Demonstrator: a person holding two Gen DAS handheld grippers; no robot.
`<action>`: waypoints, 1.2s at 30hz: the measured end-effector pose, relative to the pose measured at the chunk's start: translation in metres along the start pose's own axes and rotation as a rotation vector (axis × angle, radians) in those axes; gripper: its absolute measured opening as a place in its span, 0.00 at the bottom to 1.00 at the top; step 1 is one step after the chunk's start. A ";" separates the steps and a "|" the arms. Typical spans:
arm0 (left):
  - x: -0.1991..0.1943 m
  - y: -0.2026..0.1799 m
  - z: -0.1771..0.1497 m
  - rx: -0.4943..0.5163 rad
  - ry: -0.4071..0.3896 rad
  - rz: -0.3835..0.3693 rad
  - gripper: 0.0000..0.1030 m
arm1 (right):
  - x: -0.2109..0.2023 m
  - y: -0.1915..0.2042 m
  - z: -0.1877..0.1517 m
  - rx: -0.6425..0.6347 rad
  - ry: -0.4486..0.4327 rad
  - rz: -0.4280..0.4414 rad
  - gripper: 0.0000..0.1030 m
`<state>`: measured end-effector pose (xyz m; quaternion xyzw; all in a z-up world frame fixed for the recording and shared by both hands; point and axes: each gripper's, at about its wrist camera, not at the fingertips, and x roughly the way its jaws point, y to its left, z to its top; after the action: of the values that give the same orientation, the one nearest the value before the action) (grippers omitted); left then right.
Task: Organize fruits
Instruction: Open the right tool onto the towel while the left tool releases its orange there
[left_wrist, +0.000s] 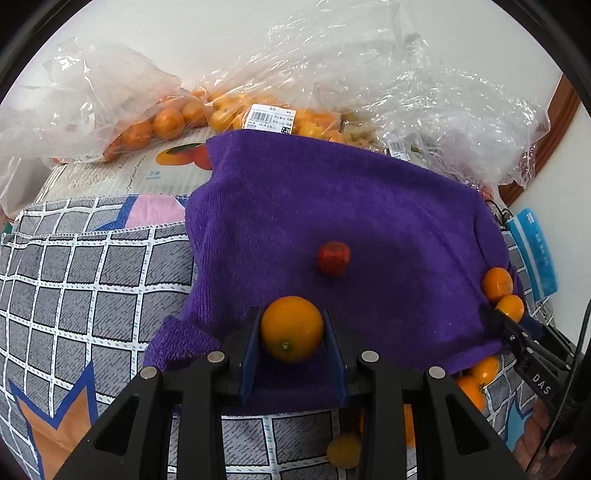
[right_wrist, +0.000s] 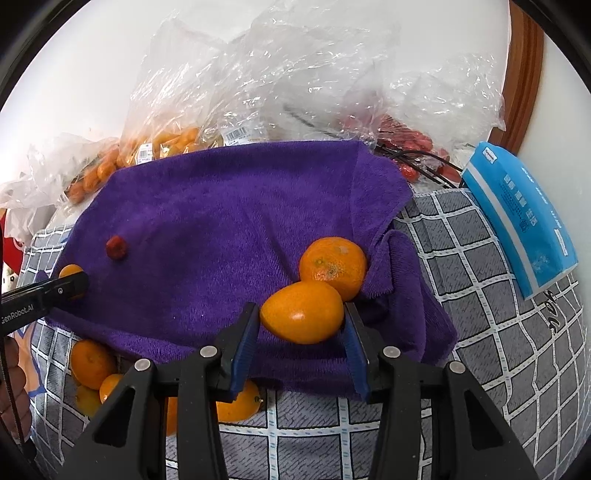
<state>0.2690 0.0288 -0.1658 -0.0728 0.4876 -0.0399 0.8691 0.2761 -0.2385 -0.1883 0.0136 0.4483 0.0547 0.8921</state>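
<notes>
My left gripper (left_wrist: 291, 314) is shut on a small round orange fruit (left_wrist: 291, 328), low over the near edge of a purple towel (left_wrist: 332, 199). A small red fruit (left_wrist: 333, 258) lies alone mid-towel. My right gripper (right_wrist: 300, 308) is shut on an oval orange fruit (right_wrist: 303, 317) just above the purple towel (right_wrist: 221, 206), right in front of a mandarin (right_wrist: 334, 264) resting by the towel's folded right edge. The red fruit (right_wrist: 116, 247) shows at the far left, beside a left-gripper finger (right_wrist: 62, 288).
Several oranges (right_wrist: 90, 363) lie on the grey checked cloth (right_wrist: 480, 332) under the towel's near edge. Clear plastic bags of oranges (left_wrist: 166, 122) and of red fruit (right_wrist: 406, 140) crowd the back. A blue tissue pack (right_wrist: 517, 218) lies on the right.
</notes>
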 end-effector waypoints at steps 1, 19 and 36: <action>0.000 0.000 0.000 0.004 -0.002 0.003 0.31 | -0.001 0.000 0.000 0.002 0.000 -0.001 0.44; -0.039 -0.004 -0.009 0.008 -0.061 -0.025 0.37 | -0.059 0.001 -0.017 0.017 -0.096 -0.025 0.57; -0.085 -0.008 -0.034 0.034 -0.137 -0.020 0.36 | -0.108 0.014 -0.040 0.002 -0.106 -0.040 0.73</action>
<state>0.1956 0.0296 -0.1105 -0.0653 0.4254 -0.0517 0.9012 0.1784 -0.2376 -0.1251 0.0086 0.4005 0.0355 0.9156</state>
